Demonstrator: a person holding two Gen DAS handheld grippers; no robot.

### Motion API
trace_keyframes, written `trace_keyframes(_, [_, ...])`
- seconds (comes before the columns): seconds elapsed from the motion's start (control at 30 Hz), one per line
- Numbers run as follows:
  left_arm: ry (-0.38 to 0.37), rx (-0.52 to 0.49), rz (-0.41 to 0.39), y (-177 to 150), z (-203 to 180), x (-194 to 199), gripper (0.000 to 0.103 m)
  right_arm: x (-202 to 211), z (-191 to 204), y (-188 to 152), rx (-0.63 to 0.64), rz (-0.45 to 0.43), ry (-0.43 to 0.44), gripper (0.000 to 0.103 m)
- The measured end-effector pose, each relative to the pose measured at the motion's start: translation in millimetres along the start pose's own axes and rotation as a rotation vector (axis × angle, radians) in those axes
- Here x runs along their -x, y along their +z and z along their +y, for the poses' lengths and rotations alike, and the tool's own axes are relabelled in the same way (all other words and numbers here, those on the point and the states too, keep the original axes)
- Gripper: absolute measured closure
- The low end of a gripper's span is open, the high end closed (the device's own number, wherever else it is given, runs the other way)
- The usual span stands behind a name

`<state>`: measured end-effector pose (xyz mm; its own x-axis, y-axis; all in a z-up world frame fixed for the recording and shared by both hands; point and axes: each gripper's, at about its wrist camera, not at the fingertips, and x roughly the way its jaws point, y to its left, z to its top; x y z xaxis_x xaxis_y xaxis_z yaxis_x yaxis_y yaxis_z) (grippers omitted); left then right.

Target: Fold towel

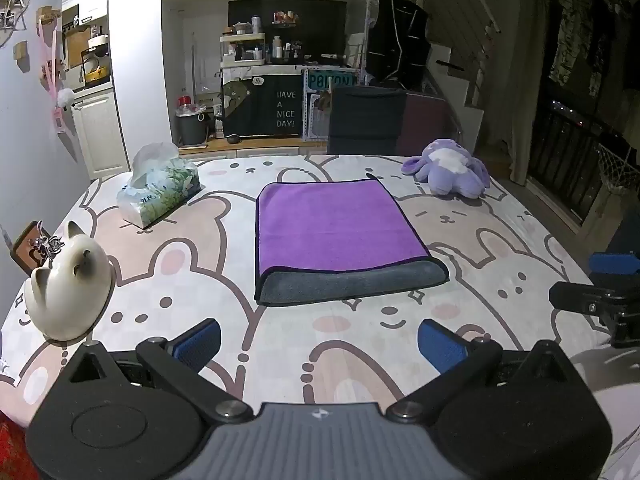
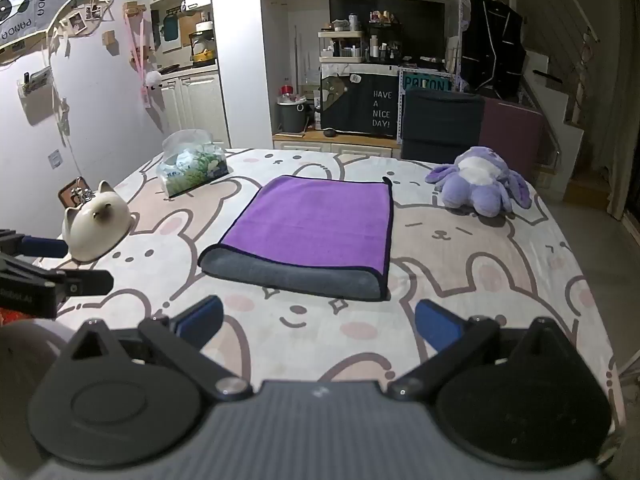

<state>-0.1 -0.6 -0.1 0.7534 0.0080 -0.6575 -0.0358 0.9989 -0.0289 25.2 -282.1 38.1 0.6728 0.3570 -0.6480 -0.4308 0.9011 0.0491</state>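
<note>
A towel, purple on top with a grey underside showing along its near edge, lies folded flat in the middle of the bunny-print table. It also shows in the right wrist view. My left gripper is open and empty, low over the table, a short way in front of the towel's near edge. My right gripper is open and empty, also just in front of the near edge. Each gripper shows at the side of the other's view: the right one, the left one.
A white cat figurine stands at the near left, with a small brown frame behind it. A tissue pack lies at the far left. A purple plush toy lies at the far right. A dark chair stands behind the table.
</note>
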Motion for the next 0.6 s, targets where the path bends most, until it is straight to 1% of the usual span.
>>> trace_keyframes(0.6, [-0.009, 0.005, 0.004, 0.3, 0.4, 0.0, 0.000, 0.6, 0.2, 0.0, 0.000, 0.002, -0.002, 0.000])
